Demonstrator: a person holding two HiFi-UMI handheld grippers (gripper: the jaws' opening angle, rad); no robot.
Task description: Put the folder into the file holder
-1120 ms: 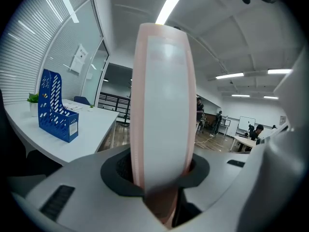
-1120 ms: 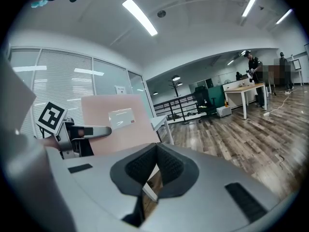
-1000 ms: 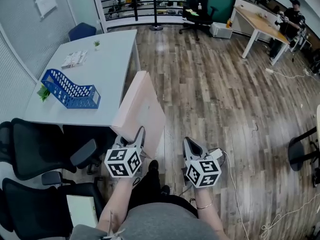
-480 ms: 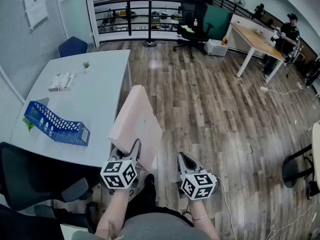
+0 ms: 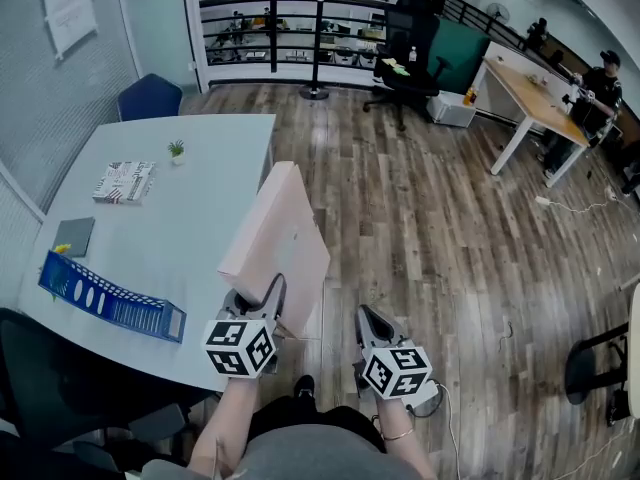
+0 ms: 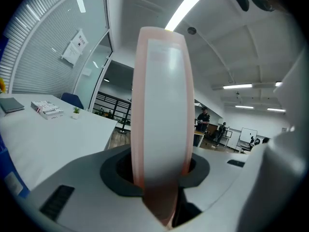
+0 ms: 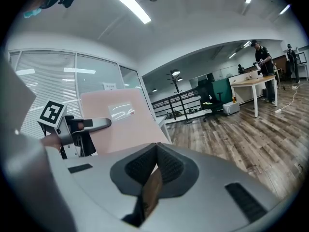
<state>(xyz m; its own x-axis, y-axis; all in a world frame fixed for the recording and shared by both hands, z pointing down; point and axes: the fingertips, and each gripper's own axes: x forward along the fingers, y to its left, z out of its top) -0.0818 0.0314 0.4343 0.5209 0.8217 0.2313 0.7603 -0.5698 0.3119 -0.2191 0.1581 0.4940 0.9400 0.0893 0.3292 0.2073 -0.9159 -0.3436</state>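
White table (image 5: 200, 230) w/ small plant (image 5: 176, 151), booklet (image 5: 124, 181); blue chair (image 5: 150, 97) behind.

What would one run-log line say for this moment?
left gripper: shut on pink folder | right gripper: shut, empty | file holder: on table, folder not in it

The blue file holder (image 5: 110, 298) now sits lower at the frame's left. The white surface (image 5: 200, 188) fills more of the frame, and a grey pad (image 5: 74, 236) shows beside the holder.
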